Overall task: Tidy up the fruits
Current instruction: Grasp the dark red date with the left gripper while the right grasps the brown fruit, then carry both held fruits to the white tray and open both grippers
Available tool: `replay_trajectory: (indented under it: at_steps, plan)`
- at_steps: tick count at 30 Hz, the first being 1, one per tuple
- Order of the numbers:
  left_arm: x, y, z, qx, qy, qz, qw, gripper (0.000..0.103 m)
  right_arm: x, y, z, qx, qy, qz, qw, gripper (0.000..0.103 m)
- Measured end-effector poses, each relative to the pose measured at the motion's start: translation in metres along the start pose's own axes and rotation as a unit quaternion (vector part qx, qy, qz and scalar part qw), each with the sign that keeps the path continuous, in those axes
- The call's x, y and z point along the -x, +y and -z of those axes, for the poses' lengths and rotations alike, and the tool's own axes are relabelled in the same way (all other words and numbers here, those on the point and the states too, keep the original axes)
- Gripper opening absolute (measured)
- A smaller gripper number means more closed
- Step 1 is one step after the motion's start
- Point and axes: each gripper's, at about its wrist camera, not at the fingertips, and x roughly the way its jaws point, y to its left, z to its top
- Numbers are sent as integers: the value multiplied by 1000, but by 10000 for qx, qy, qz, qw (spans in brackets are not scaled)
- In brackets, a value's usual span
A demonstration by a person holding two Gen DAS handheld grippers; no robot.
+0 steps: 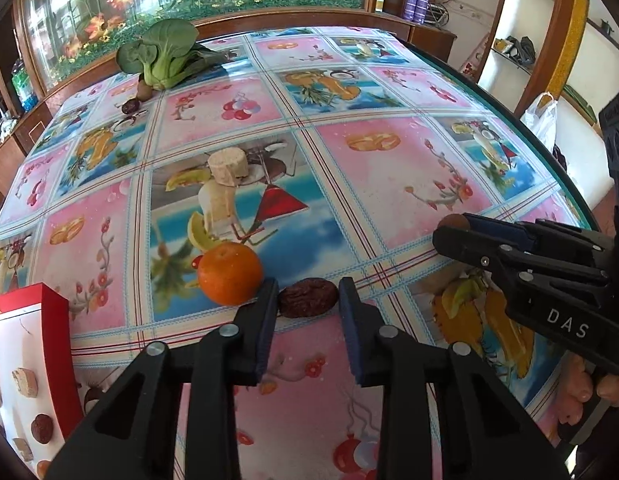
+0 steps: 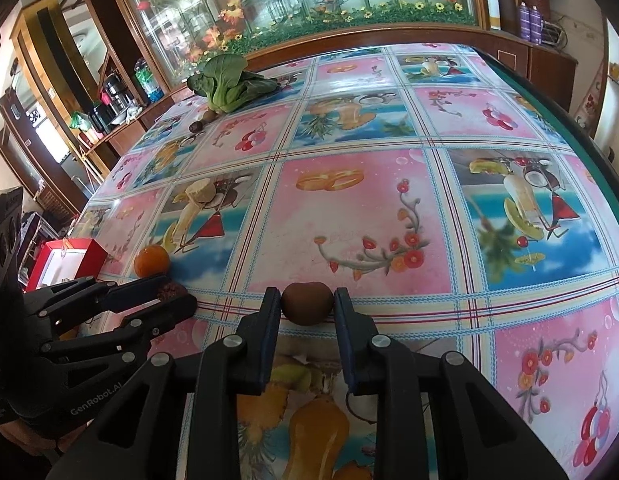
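Observation:
My left gripper (image 1: 308,295) is shut on a wrinkled dark red date (image 1: 308,297), low over the table; it also shows in the right wrist view (image 2: 173,294). An orange (image 1: 230,273) sits just left of it, touching the left finger; it also shows in the right wrist view (image 2: 151,261). My right gripper (image 2: 307,303) is shut on a brown kiwi (image 2: 307,303), low over the table; it also shows in the left wrist view (image 1: 453,228). A red-and-white box (image 1: 25,364) stands at the near left, also seen in the right wrist view (image 2: 65,262).
A bok choy (image 1: 165,54) lies at the far left of the table with a kiwi (image 1: 144,90) and a dark date (image 1: 129,107) beside it. A pale round cake (image 1: 228,166) sits mid-table. The table's right edge (image 1: 509,112) curves away; a wooden cabinet stands behind.

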Motion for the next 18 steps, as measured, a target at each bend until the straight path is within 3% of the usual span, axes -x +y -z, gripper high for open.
replay_trajectory:
  at_steps: [9, 13, 18]
  plan:
    - [7, -2, 9, 95, -93, -123, 9998, 32, 16, 3, 1, 101, -469, -26, 9988, 26]
    - [28, -2, 18, 162, -336, -201, 9991, 32, 22, 7, 2, 229, -714, 100, 9971, 26]
    - [62, -1, 30, 157, -732, -619, 9953, 32, 25, 11, 0, 261, -860, 64, 9959, 26]
